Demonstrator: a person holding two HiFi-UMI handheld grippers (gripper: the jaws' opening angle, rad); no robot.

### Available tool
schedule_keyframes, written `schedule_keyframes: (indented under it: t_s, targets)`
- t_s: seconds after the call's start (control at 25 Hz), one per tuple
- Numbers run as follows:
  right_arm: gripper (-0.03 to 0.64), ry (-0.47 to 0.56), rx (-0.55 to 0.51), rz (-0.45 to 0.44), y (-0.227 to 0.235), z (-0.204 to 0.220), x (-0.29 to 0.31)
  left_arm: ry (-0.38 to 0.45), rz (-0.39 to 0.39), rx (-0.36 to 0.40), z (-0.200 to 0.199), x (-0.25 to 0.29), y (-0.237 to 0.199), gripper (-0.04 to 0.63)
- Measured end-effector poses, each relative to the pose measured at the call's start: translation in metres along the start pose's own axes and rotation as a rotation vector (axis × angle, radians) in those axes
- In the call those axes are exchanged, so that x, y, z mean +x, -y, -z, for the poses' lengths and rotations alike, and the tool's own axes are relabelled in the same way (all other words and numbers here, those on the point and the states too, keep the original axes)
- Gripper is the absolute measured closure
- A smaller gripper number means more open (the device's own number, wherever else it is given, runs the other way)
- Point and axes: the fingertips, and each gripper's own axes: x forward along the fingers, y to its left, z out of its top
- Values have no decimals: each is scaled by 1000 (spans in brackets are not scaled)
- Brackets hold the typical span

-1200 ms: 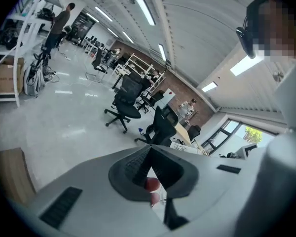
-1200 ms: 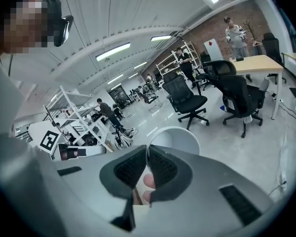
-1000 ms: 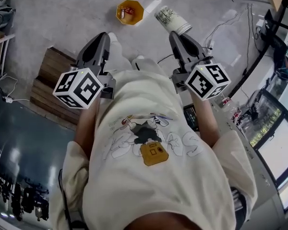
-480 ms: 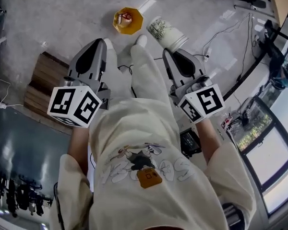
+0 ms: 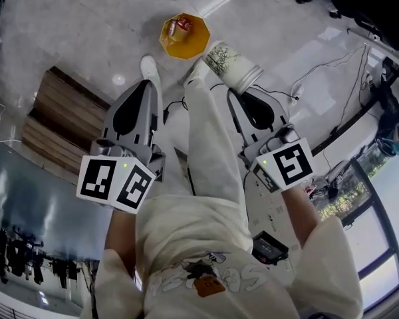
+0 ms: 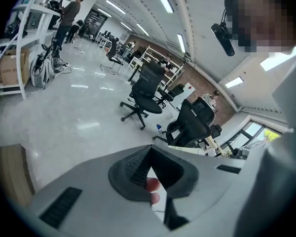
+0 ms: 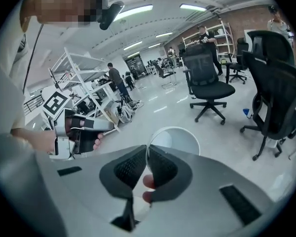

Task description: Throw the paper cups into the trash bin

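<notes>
A white paper cup (image 5: pixel 230 62) with grey print is held by its rim wall in my right gripper (image 5: pixel 238 93), which is shut on it. In the right gripper view the cup's open mouth (image 7: pixel 176 140) shows just past the pads (image 7: pixel 160 166). An orange trash bin (image 5: pixel 184 36) stands on the floor just ahead and left of the cup, with a red and white item inside. My left gripper (image 5: pixel 148 86) is level with the right one. Its jaws (image 6: pixel 150 149) meet at the tips with nothing between them.
A wooden pallet (image 5: pixel 60 118) lies on the floor at the left. Cables (image 5: pixel 319 72) run across the floor at the right. The person's leg and white shoe (image 5: pixel 148 65) are between the grippers. Black office chairs (image 7: pixel 207 83) and white shelving (image 6: pixel 19 33) stand farther off.
The person has stepped toward the orange bin, which now lies closer to the cup. Both grippers have kept their spacing, and the cup stays in the right one.
</notes>
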Motion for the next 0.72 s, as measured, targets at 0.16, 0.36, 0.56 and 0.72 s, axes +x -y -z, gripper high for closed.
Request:
schedule_keyframes:
  t_s: [0.16,0.36,0.56,0.72]
  targets:
    - [592,-40,15,-13,32,44,46,-27,-33,-75,48,44,-33,592]
    - [592,-64,5,-30,64,105,99,-74,-45,-76,105,92,-61,592]
    - [592,-83,-5,-26,92,155,143,-80,-45,-63,145,130,-85,592]
    - [592,-108,-2,-50,101,187,170,-79,-72,-38,172,157,-108,592]
